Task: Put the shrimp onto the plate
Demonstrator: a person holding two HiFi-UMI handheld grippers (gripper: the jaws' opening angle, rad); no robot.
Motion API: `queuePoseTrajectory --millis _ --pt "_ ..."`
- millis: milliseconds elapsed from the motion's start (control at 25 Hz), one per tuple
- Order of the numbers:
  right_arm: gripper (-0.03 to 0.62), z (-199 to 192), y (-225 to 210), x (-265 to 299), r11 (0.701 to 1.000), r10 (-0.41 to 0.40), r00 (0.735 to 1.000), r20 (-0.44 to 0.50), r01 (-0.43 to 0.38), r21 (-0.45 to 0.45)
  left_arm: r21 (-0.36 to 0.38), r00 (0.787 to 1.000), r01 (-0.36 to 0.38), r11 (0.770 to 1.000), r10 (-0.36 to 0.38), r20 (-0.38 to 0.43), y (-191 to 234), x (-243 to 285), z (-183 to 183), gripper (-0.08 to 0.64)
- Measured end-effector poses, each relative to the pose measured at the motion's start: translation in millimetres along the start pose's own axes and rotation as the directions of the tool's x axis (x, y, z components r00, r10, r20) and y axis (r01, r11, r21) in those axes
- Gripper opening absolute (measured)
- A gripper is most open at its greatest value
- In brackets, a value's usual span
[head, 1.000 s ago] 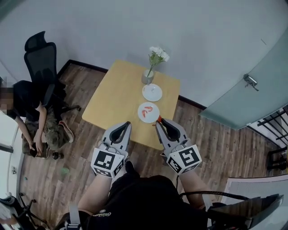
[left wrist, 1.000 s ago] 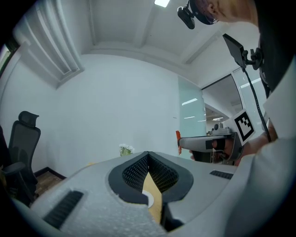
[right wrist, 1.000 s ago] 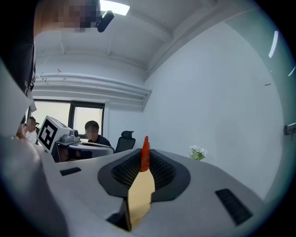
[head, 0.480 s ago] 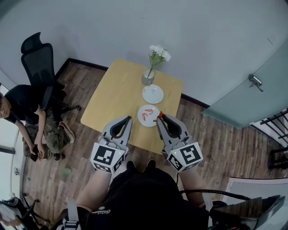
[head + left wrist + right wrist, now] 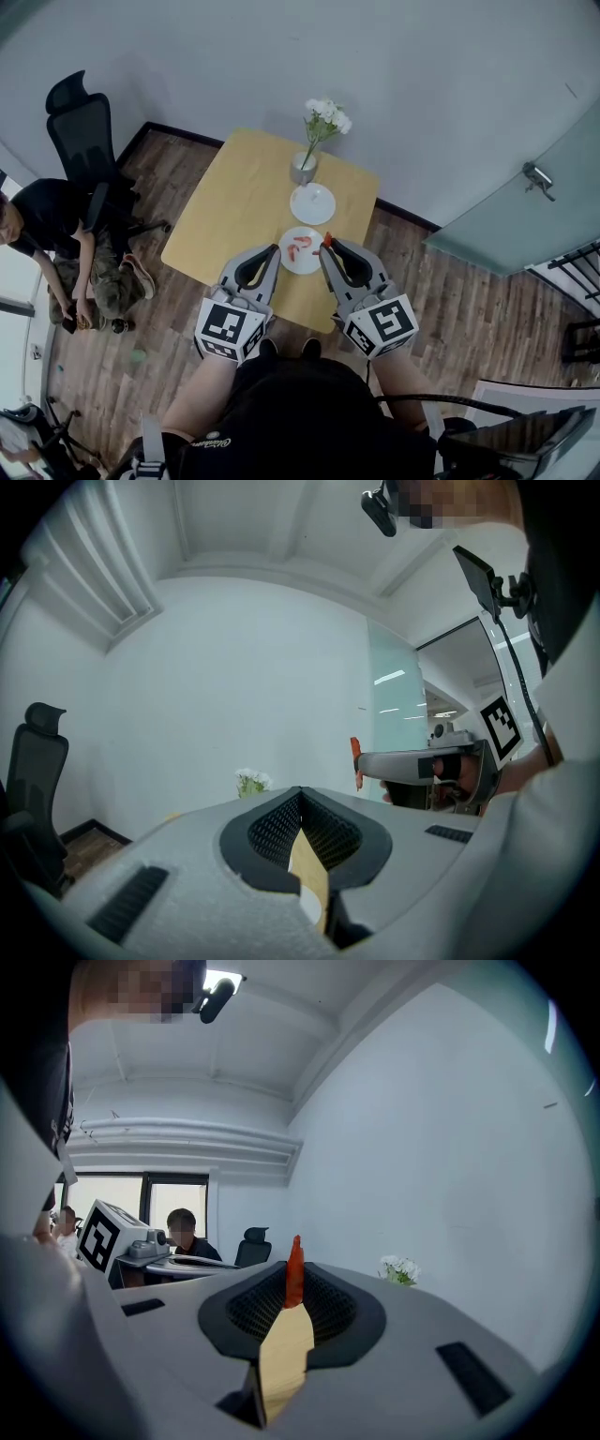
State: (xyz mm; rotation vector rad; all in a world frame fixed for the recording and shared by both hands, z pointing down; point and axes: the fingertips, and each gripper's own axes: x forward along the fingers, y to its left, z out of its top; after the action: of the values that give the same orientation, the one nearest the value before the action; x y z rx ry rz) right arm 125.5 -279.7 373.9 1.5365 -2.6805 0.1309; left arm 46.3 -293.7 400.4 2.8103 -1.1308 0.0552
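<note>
A white plate (image 5: pixel 304 268) with two orange shrimp (image 5: pixel 299 247) on it lies near the front of the yellow table (image 5: pixel 234 211). My right gripper (image 5: pixel 325 245) is shut on another red-orange shrimp (image 5: pixel 327 238), held at the plate's right rim. That shrimp (image 5: pixel 294 1273) sticks up from the tips of my right gripper (image 5: pixel 294 1286) in the right gripper view. My left gripper (image 5: pixel 273 250) hovers at the plate's left rim, jaws together with nothing in them. From my left gripper (image 5: pixel 300 792), the held shrimp (image 5: pixel 355 761) shows at the right.
A second, empty white plate (image 5: pixel 312 203) and a vase of white flowers (image 5: pixel 305 164) stand further back on the table. A person (image 5: pixel 56 234) sits on the wooden floor at the left beside a black office chair (image 5: pixel 84 127). A glass door (image 5: pixel 520 206) is at the right.
Both grippers have come forward over the table's front edge, now flanking the shrimp plate. The right one still holds its shrimp.
</note>
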Motion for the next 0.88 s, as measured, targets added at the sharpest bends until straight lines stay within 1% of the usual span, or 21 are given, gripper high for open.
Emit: queuePoseTrajectory --millis 400,720,880 --pt "0.055 -10 -10 10 1.0 -0.003 1.0 -0.021 0.003 0.015 0.009 1.0 -0.007 1.0 0.007 -0.008 8 10 -1 0.003" --pt "0.055 -22 -11 22 1.0 -0.002 0.999 -0.054 0.003 0.021 -0.015 1.0 -0.015 1.0 0.015 -0.019 18 9 -7 0.003" --pt "0.055 -37 -17 29 1.0 -0.003 0.996 -0.093 0.005 0.019 -0.016 1.0 -0.022 1.0 0.021 -0.02 20 7 -7 0.003"
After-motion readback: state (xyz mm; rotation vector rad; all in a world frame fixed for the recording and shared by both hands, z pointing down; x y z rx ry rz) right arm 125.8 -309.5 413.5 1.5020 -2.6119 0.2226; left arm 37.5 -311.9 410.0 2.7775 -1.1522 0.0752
